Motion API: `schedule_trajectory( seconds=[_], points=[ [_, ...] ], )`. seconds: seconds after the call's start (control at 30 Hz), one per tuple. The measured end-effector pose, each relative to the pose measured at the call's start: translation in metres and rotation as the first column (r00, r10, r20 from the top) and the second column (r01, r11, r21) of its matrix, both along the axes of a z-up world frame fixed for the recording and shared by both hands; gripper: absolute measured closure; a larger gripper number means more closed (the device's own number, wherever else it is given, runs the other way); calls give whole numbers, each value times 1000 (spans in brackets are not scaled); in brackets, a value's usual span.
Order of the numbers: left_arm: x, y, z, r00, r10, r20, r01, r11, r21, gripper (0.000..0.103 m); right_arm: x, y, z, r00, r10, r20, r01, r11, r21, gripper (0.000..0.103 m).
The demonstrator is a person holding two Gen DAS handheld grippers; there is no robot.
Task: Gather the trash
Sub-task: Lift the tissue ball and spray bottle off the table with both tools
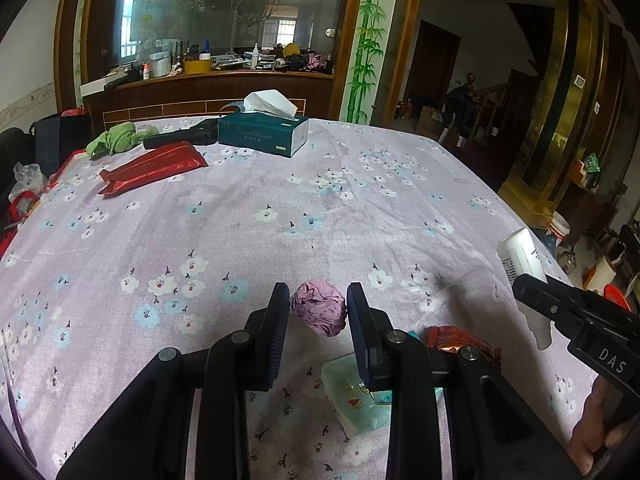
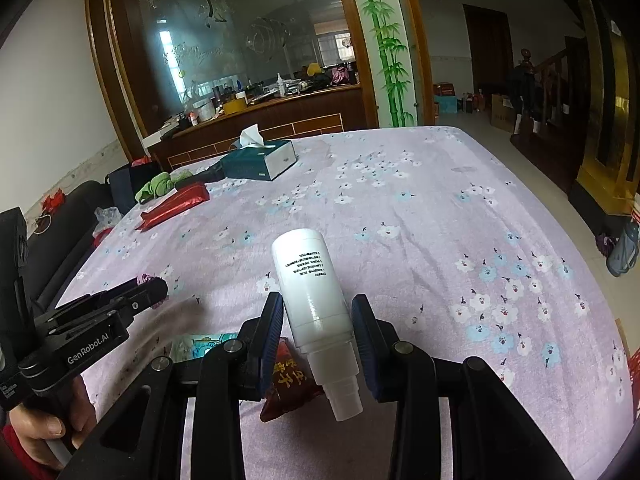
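Trash collection, mid-grasp. Your left gripper (image 1: 318,308) brackets the pink wad (image 1: 319,306) on the cloth (image 1: 360,208); its fingers are spread, each just beside the wad, and whether the pads (image 1: 276,320) touch it cannot be told. Your right gripper (image 2: 318,320) pinches the white bottle (image 2: 310,292) around its lower body, cap pointing back toward the camera, base tilted up and forward (a grip low on the body, so the far end may swing). Close the left fingers evenly so the wad stays centred and is not nudged sideways; crumpled paper will likely compress, so squeeze until it holds firm before lifting. Lift straight up to avoid dragging the cloth. Keep the right arm steady and well apart from the left. More trash lies near the grippers: a pale packet (image 1: 356,396) and a red wrapper (image 2: 288,388), both partly hidden under the fingers. No bin is visible in either view.
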State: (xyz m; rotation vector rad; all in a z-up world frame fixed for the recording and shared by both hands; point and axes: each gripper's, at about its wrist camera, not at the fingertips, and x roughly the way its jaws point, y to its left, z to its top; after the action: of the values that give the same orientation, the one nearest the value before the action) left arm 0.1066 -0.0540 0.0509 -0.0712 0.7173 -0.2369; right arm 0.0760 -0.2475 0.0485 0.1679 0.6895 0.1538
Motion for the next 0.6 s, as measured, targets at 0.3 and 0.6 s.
schedule_trajectory(
  seconds=[0.3, 0.6],
  points=[
    [0, 1, 1, 1000, -4, -3, 4, 1000, 0, 75, 1, 3, 0, 1000, 4, -6, -4, 1000, 0, 65],
    [0, 0, 2, 1000, -4, -4, 4, 1000, 1, 75, 2, 3, 0, 1000, 5, -7, -5, 1000, -2, 65]
  ],
)
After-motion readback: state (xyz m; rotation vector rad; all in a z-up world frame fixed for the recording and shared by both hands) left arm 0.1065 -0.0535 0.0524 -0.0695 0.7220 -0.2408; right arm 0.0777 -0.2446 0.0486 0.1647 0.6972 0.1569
